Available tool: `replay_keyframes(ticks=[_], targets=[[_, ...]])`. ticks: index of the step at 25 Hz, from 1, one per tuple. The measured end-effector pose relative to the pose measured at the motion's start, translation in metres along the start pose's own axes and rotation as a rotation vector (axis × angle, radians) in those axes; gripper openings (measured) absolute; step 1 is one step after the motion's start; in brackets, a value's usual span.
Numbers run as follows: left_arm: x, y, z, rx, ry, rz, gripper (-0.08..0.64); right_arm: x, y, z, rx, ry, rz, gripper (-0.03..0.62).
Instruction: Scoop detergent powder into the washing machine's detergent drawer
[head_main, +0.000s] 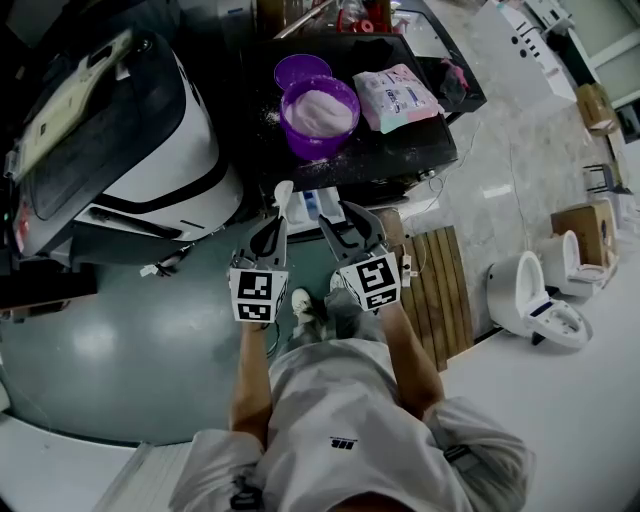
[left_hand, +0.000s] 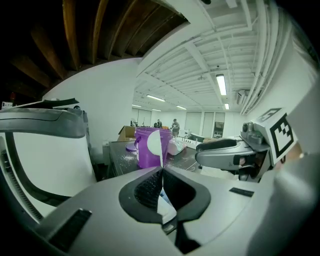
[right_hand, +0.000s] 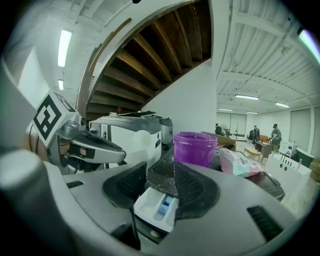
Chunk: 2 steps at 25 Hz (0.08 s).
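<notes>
My left gripper (head_main: 276, 222) is shut on the handle of a white scoop (head_main: 283, 194), whose bowl (left_hand: 154, 142) stands up in front of the jaws. The scoop's bowl faces sideways and I cannot tell whether it holds powder. A purple tub (head_main: 320, 115) full of white detergent powder stands on the black top just beyond. My right gripper (head_main: 348, 215) is open beside the left one. It hovers over the pulled-out white detergent drawer (right_hand: 155, 205) with its blue insert, which also shows between the two grippers (head_main: 312, 205).
A purple lid (head_main: 302, 70) lies behind the tub and a pink-and-white detergent bag (head_main: 398, 97) to its right. Spilled powder dusts the black top (head_main: 400, 150). A large white and black appliance (head_main: 150, 140) fills the left. A wooden slatted mat (head_main: 445, 290) lies at the right.
</notes>
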<state>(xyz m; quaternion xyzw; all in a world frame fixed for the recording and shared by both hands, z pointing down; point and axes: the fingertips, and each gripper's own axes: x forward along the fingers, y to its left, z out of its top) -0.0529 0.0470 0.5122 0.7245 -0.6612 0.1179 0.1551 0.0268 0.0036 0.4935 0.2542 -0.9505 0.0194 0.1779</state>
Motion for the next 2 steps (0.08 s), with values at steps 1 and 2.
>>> replay_keyframes(ticks=[1, 2], targets=[[0.0000, 0.0012, 0.0008, -0.001, -0.002, -0.001, 0.015, 0.0009, 0.0004, 0.0009, 0.001, -0.001, -0.002, 0.175], [0.0001, 0.0024, 0.0016, -0.003, -0.004, -0.001, 0.015, 0.0017, 0.0007, 0.0015, 0.002, -0.002, -0.005, 0.175]])
